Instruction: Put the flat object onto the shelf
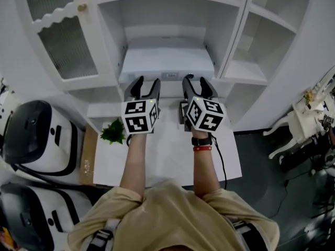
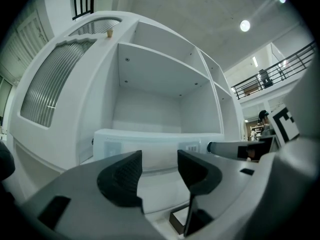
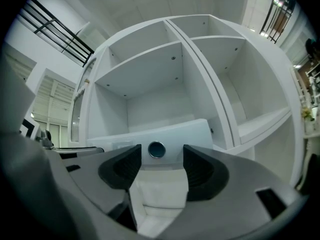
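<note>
Flat object (image 1: 167, 61): white, slab-shaped, lying flat on the lower shelf of the cabinet's middle bay, long side across the opening. A round dark spot shows on its front edge in the right gripper view (image 3: 156, 149).
Cabinet (image 1: 233, 30): white and open-fronted, with empty bays above and to the right. The left door (image 1: 68, 46) has ribbed glass and a small knob (image 1: 81, 7).
Left gripper (image 1: 147, 82): pointing level at the object's front edge. Its jaws are partly apart with nothing gripped; the object shows beyond the gap in the left gripper view (image 2: 160, 171), clear of the pads.
Right gripper (image 1: 195, 81): alongside the left, also aimed at the front edge. Its jaws stand moderately apart and empty (image 3: 161, 166), framing the dark spot without touching it.
Table (image 1: 167, 156): white, directly before the cabinet, under both forearms.
Plant (image 1: 113, 131): small and green, at the table's left edge, near the left gripper.
Right wrist: a black watch (image 1: 201, 140) with a red band (image 1: 202, 148) just below it.
Floor, left: two white machines with dark panels (image 1: 31, 129).
</note>
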A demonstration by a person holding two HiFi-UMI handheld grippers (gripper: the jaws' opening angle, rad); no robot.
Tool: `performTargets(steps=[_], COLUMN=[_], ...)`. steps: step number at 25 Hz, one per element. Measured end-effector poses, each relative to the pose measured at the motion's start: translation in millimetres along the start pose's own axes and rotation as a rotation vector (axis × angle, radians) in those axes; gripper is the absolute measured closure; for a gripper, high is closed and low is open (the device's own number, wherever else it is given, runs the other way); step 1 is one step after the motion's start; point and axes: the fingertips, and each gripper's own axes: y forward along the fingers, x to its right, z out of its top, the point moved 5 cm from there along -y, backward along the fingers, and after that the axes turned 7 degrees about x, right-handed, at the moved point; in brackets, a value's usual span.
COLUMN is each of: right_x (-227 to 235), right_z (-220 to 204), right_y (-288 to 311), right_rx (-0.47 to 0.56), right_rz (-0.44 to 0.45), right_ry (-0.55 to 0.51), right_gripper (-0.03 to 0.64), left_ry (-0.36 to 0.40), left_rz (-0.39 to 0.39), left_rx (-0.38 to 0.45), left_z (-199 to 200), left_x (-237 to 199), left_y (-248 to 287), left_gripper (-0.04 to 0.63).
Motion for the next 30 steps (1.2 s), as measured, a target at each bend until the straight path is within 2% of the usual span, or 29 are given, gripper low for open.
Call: performTargets(steps=[9, 15, 20, 25, 30], right_x=[6.7, 5.4, 6.6, 7.9, 12.2], right_z=[3.4, -0.2, -3.8, -4.4, -1.9], right_y=[18.5, 21.7, 18.5, 8.4, -8.4], right_rx=[0.002, 0.005, 0.003, 0.006, 0.026], right_rz=[0.002, -0.032, -0.016, 0.032, 0.03], right_ry=[0.003, -0.089, -0.066, 0.006, -0.023], right_gripper=[0.353, 0.353, 0.354, 0.353, 0.353], left_ry=[-0.013, 0.019, -0.02, -0.038, -0.027], left_rz=[-0.003, 0.013, -0.002, -0.009, -0.007], left_rx=[0.014, 0.019, 0.036, 0.026, 0.025], left_z=[0.5, 0.8, -2.5, -5.2, -6.4], left_x=[-5.8, -4.2, -4.5, -3.7, -1.0], left_y=[18.4, 20.8, 17.2, 7.9, -6.7], left_gripper=[0.359, 0.367, 0.367, 0.367, 0.367])
